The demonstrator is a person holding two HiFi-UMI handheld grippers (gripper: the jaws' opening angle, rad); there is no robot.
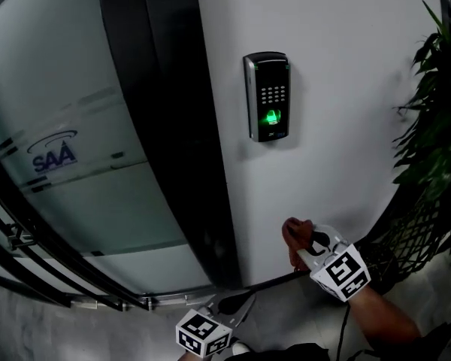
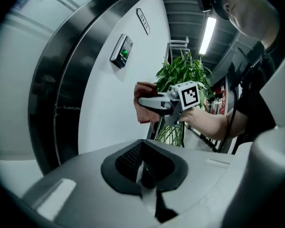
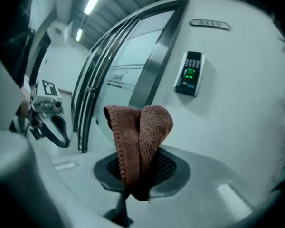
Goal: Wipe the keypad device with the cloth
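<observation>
My right gripper [image 3: 133,194] is clenched on the reddish-brown knitted cloth [image 3: 138,137], which stands folded up out of its jaws; only that gripper's own view shows the grip plainly. From the head view the cloth is just a small dark-red wad held low near the white wall [image 1: 346,66], well below the black wall-mounted keypad device [image 1: 267,96] with its green glowing sensor, and apart from it. My left gripper [image 2: 145,175] has its jaws pressed together on nothing. Its view alone shows the whole leafy green plant [image 2: 180,75] behind my right hand [image 2: 202,120]; the head view catches only fronds at its right edge
</observation>
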